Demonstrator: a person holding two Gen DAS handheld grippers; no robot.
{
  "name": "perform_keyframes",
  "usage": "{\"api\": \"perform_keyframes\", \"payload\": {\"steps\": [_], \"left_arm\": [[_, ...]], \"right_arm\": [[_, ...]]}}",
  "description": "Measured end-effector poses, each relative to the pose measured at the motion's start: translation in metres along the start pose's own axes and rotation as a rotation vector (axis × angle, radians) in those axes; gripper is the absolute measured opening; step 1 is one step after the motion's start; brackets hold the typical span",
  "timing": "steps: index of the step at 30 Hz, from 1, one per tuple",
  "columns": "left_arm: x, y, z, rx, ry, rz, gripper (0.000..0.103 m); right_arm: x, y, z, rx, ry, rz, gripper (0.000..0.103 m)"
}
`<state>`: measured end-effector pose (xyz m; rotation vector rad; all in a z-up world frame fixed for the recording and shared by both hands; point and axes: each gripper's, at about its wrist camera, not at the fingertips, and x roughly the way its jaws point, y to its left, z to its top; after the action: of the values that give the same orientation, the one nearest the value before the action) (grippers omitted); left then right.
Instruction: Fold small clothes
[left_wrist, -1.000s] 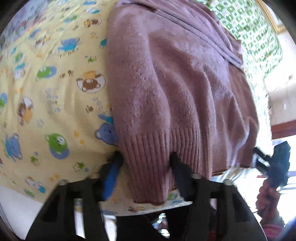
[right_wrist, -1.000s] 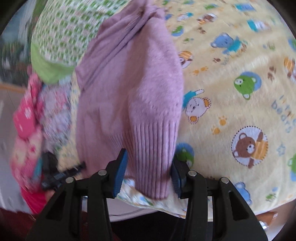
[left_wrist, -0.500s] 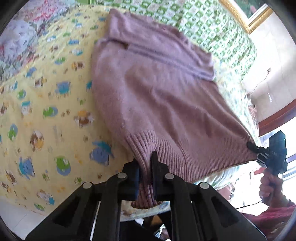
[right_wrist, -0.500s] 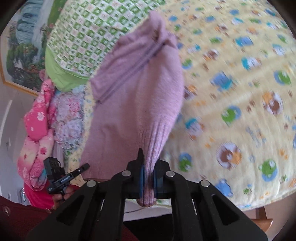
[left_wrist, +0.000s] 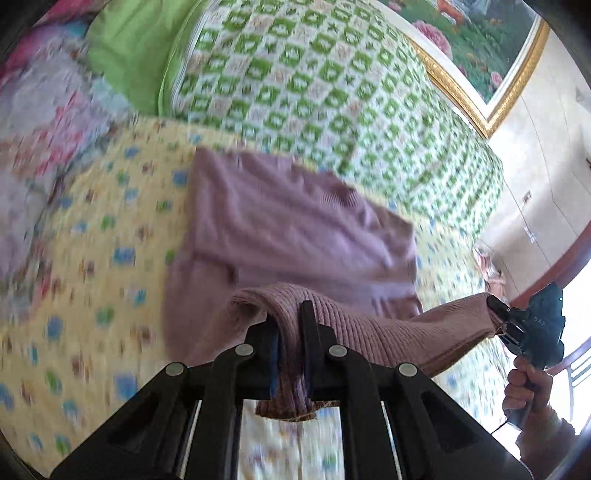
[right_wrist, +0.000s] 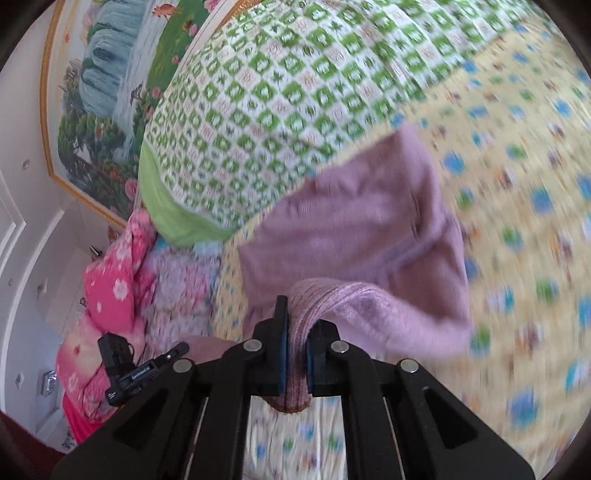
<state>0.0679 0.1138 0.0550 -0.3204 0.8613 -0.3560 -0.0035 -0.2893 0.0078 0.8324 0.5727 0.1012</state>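
Observation:
A small mauve knit sweater (left_wrist: 295, 229) lies on a yellow cartoon-print sheet (left_wrist: 92, 258). My left gripper (left_wrist: 290, 332) is shut on one corner of its ribbed hem and holds it lifted above the sheet. My right gripper (right_wrist: 295, 332) is shut on the other hem corner, also lifted. The hem stretches between the two grippers; the right gripper (left_wrist: 517, 325) shows in the left wrist view. The sweater's upper part (right_wrist: 351, 221) still rests on the sheet, doubling under the raised hem. Both views are motion-blurred.
A green-and-white checked quilt (left_wrist: 332, 92) lies beyond the sweater. Pink floral bedding (right_wrist: 110, 277) is piled at the bed's side. A gold-framed painting (right_wrist: 110, 74) hangs on the wall. The left gripper (right_wrist: 144, 373) shows in the right wrist view.
Both grippers closed on the hem corners, then lifted them and carried them forward over the sweater toward the quilt. The lower part now hangs raised over the upper part.

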Motion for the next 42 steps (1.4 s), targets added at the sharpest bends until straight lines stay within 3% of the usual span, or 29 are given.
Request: {"api": "perform_keyframes", "payload": {"steps": [9,14,25,28,33,35,37,42], "left_arm": [[0.106,0.015,0.103,-0.04,-0.011,0.075,0.007],[0.156,0.035,0.137,-0.066,0.002,0.13,0.007],[0.233,0.071,0.177,-0.096,0.032,0.215,0.005],[0.239,0.075,0.181,-0.086,0.037,0.225,0.008],[0.227,0.072,0.188,-0.059,0.001,0.244,0.019],[0.213,0.072,0.189,-0.065,-0.03,0.248,0.019],[0.2,0.072,0.189,-0.083,-0.043,0.233,0.02],[0.163,0.058,0.173,-0.043,-0.064,0.199,0.022]], "right_arm": [[0.09,-0.029,0.098,0.014,-0.003,-0.05,0.008],[0.142,-0.047,0.138,0.02,0.018,-0.071,0.008],[0.206,-0.088,0.171,0.077,0.083,-0.125,0.012],[0.211,-0.099,0.175,0.145,0.111,-0.128,0.014],[0.198,-0.099,0.182,0.167,0.075,-0.133,0.021],[0.187,-0.094,0.184,0.153,0.033,-0.156,0.043],[0.173,-0.09,0.186,0.144,-0.014,-0.173,0.052],[0.148,-0.072,0.18,0.086,-0.038,-0.166,0.052]]}}
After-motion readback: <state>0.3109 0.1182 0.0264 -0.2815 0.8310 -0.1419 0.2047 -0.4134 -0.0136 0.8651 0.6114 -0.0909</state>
